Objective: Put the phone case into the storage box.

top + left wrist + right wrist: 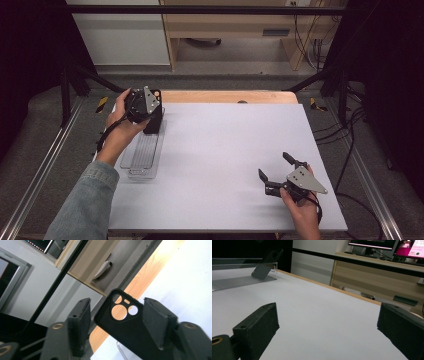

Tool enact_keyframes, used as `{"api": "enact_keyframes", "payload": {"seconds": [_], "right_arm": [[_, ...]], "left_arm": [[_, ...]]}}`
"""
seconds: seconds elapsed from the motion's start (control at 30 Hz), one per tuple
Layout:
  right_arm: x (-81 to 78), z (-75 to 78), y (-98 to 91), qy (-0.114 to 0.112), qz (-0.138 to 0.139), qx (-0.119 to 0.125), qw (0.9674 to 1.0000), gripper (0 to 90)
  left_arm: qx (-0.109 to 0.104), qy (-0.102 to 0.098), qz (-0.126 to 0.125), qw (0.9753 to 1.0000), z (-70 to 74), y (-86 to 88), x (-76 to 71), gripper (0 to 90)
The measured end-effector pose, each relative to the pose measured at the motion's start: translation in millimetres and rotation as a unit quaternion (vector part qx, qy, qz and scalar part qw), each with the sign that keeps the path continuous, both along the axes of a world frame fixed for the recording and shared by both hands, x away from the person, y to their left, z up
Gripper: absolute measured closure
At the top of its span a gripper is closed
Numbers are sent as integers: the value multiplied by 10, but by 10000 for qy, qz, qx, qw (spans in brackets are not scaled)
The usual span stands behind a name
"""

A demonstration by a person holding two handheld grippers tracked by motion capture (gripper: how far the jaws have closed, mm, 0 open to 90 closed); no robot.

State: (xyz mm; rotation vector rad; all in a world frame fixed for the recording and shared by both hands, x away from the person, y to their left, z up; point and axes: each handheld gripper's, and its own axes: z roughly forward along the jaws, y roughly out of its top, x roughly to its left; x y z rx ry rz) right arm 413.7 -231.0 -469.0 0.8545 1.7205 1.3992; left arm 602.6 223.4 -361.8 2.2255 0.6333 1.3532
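Note:
A black phone case [155, 124] with round camera cut-outs stands tilted at the far end of a clear ribbed tray [144, 156]. In the left gripper view the case [130, 332] sits between the jaws of my left gripper [116, 302]. A gap shows beside the left pad, so the jaws are open around the case. From above, the left gripper [145, 106] hangs over the case, held by a hand. My right gripper [273, 164] rests open near the table's front right with nothing between its fingers [259, 325]. The right gripper view has the case [265, 265] leaning far off.
The white tabletop [225, 150] stretches between both hands, with a wooden strip [230, 96] along its far edge. Black frame bars, cables and a wooden desk [235, 30] lie beyond the table. Metal rails [45, 165] run along both sides.

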Motion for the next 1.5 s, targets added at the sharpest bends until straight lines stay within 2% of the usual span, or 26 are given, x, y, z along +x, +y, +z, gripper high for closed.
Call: {"api": "enact_keyframes", "payload": {"seconds": [0.13,0.33,0.43,0.5,0.57,0.63,0.7,0.83,0.93,1.07,1.3,1.5], "right_arm": [[2,3,16,-24,50,-59,10000,40],[-5,3,50,-26,129,-130,9998,37],[-10,1,64,-21,139,-176,9997,35],[-14,1,69,-17,127,-195,9997,34],[-20,-1,72,-21,123,-229,9997,34],[-21,-3,75,-15,106,-233,9997,34],[-20,-1,75,-14,90,-226,9997,33],[-23,1,68,-27,62,-238,9997,34],[-23,-2,66,-19,52,-239,9997,33],[-25,0,72,-22,62,-244,9997,34],[-24,3,69,-34,69,-245,9997,33],[-28,7,67,-44,63,-244,9997,33]], "left_arm": [[-421,117,90,9990,10,-24,-18,308],[-738,236,170,9968,-9,-74,-57,228],[-990,341,129,9944,-14,-87,-80,202],[-1052,340,136,9938,-8,-92,-94,178],[-1206,346,133,9920,5,-93,-105,151],[-1442,388,128,9887,21,-94,-109,133],[-1558,418,121,9868,35,-105,-114,114],[-1647,489,52,9851,44,-145,-132,89],[-1811,546,-1,9819,24,-184,-157,77],[-1901,576,-82,9800,2,-229,-203,68],[-1951,692,-100,9783,-59,-267,-268,56],[-2036,691,-113,9766,-78,-278,-340,54]]}}
